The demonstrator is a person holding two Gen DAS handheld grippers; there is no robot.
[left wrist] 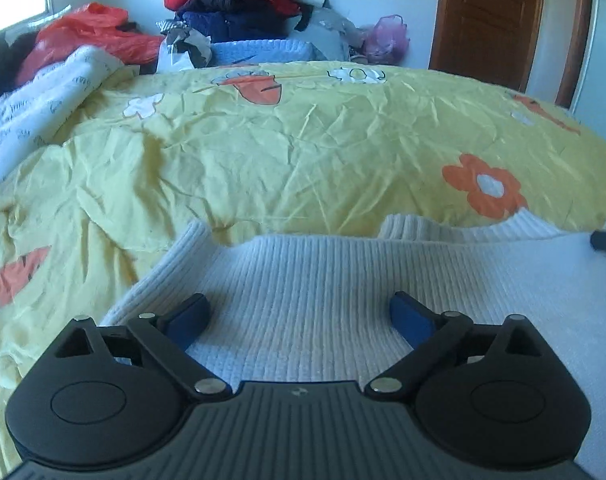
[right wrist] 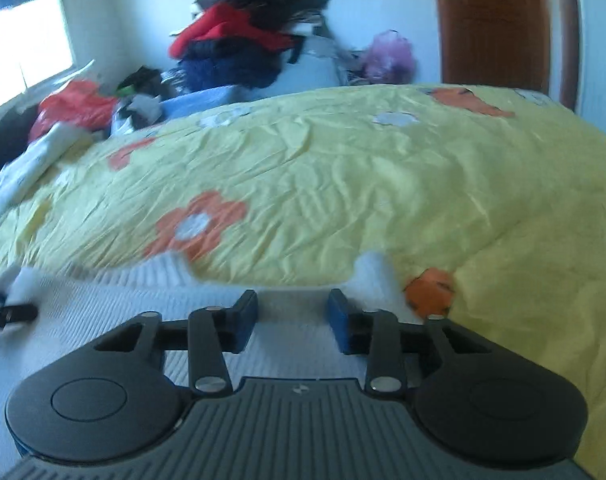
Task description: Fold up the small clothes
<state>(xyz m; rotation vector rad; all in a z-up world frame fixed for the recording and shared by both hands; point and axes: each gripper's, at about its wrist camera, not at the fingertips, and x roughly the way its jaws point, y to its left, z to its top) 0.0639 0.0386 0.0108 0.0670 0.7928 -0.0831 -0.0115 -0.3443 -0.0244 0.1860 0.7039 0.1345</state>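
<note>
At the left of the scene the left claw [left wrist: 299,312] has its jaws spread wide and nothing is between them; it hangs low over the white ribbed sweater [left wrist: 323,280], which fills the lower middle and lower right of the left wrist view. The sweater lies flat on the yellow flowered bedspread [left wrist: 283,140], and its long axis seems to run from left to right across the frame, with the far edge and the ribbed collar [left wrist: 443,230] just ahead of the claw. One sleeve or shoulder part [left wrist: 191,248] sticks out to the lower left. Moving to the right, the right claw [right wrist: 293,312] has its jaws only partly apart and I see no cloth pinched between them; the picture is blurred there. It is above the right part of the sweater, with a white corner [right wrist: 373,276] just ahead of its right finger. Each claw is near its own side, so I judge both can take the edge nearest to them. Beyond the far edge the bedspread is open and wide; the pile of clothes [left wrist: 243,4] stays well apart in the upper left.
</note>
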